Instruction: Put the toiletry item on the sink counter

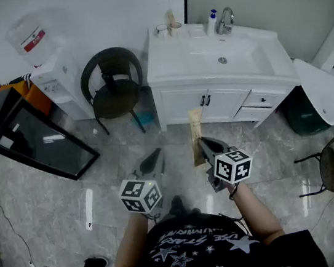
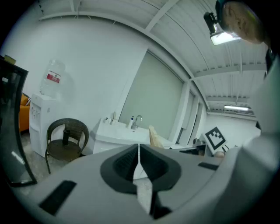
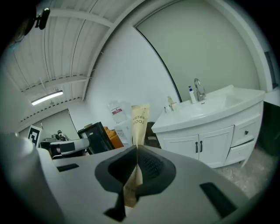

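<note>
A slim tan toothbrush box (image 1: 196, 135) (image 3: 139, 124) stands up out of my right gripper (image 1: 203, 145) (image 3: 137, 151), whose jaws are shut on its lower end. The white sink counter (image 1: 175, 65) (image 3: 205, 116) lies ahead, beyond the box, with a basin and chrome tap (image 1: 224, 20) (image 3: 199, 89). My left gripper (image 1: 153, 160) (image 2: 139, 151) is held beside the right one over the floor, jaws closed with nothing between them. In the left gripper view the box (image 2: 154, 136) shows to the right of the sink counter (image 2: 114, 132).
A soap bottle (image 1: 211, 22) and small cups (image 1: 167, 29) stand at the counter's back edge. A dark round chair (image 1: 113, 85) and a water dispenser (image 1: 51, 66) stand left of the cabinet. A black glass-fronted unit (image 1: 37, 140) sits at the left; a white board (image 1: 325, 90) leans at right.
</note>
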### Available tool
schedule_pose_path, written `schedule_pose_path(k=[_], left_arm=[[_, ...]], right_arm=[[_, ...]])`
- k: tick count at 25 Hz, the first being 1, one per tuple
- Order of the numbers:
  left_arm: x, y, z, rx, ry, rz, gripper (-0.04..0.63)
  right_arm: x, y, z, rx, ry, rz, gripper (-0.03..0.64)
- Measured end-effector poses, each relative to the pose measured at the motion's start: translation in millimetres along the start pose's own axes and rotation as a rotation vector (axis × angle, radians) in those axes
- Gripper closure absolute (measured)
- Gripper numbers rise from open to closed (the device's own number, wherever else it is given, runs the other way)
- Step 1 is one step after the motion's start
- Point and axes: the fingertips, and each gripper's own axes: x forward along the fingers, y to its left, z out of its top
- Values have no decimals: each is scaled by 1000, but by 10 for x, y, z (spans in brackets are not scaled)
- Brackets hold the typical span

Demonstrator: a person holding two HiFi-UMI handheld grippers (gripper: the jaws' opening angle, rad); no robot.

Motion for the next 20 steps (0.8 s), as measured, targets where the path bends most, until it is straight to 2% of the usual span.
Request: schedule_pose_path(k=[14,17,20], left_arm=[[100,109,-28,8,36,-52,569],[138,168,-28,4,40,-65,569],[186,232,-30,6,43,-79,569]], right_arm=[[84,-15,-50,16,14,-38,597],[132,-27,-12,14,-3,-54,597],[194,-86,49,58,-31,-62,597]])
